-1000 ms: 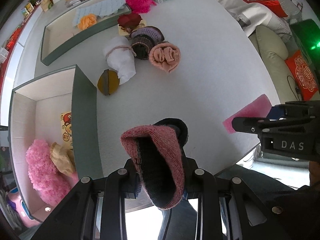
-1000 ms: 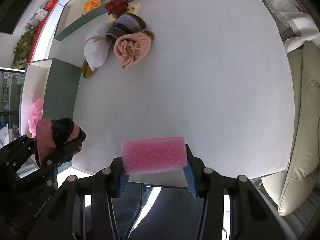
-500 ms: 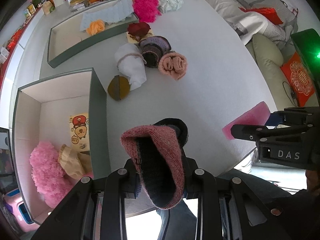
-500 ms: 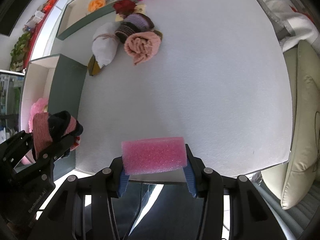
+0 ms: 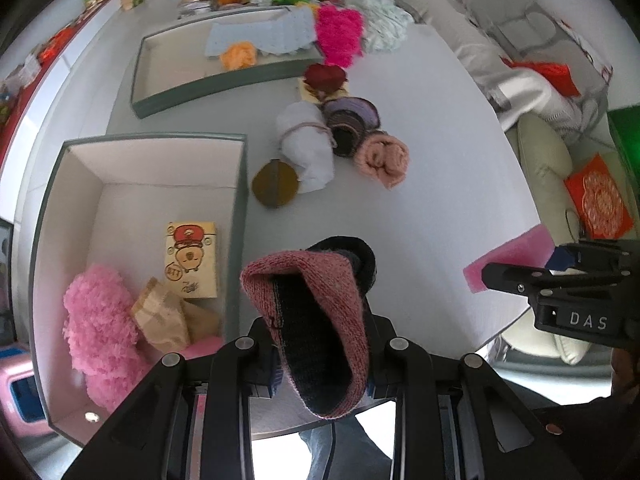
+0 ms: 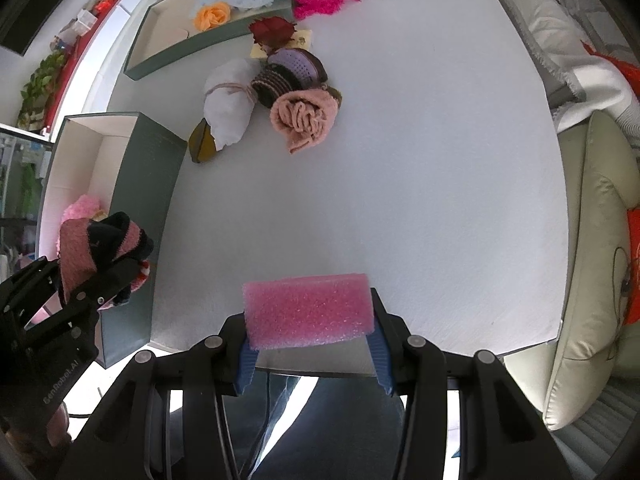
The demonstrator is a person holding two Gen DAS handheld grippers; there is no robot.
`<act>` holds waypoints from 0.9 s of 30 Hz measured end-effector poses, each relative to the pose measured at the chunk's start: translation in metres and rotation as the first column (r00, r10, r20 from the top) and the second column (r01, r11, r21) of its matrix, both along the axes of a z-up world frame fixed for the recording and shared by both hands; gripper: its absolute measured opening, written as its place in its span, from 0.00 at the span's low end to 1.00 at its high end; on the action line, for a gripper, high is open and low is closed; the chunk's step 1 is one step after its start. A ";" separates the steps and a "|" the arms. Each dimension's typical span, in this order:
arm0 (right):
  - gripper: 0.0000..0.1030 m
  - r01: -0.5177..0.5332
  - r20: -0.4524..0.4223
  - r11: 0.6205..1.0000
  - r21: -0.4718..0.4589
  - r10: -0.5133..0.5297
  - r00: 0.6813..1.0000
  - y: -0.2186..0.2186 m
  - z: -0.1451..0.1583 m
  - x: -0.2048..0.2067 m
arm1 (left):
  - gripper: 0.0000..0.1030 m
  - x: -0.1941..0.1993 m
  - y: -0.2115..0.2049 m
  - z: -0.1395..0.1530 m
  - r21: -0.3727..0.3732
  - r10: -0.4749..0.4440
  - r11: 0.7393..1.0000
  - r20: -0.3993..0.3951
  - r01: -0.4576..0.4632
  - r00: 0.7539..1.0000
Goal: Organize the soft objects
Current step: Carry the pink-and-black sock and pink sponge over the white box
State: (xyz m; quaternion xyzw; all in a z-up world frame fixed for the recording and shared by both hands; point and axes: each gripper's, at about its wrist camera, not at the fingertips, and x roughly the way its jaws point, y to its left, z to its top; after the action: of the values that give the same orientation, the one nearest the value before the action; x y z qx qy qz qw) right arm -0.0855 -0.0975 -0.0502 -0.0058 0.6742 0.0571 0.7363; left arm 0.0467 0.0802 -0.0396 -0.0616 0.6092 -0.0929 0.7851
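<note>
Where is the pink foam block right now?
The pink foam block is clamped between the right gripper's fingers, held above the near edge of the white table.

the knitted hat (image 5: 320, 320) is dusty pink outside, black-lined. the foam block (image 6: 308, 310) is speckled bubblegum pink. the boxes (image 5: 236, 240) are grey-green with white insides; one holds a fluffy pink ball (image 5: 100, 320), the other an orange flower (image 6: 213, 16). on the white table (image 6: 420, 160) lie a salmon rolled towel (image 6: 304, 116) and a lilac-and-brown striped knit (image 6: 290, 70).
</note>
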 end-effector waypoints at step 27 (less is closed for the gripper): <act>0.49 -0.307 0.117 0.952 -0.008 0.306 0.945 0.143 0.039 0.033 | 0.29 -0.038 0.145 0.017 0.048 0.517 0.854 0.045 -0.519 0.855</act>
State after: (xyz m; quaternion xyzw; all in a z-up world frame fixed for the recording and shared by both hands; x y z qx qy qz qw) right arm -0.0522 0.0458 -0.0109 -0.1099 0.6204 0.1742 0.7568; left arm 0.0084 0.2252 -0.0230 -0.1992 0.5607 0.1385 0.7917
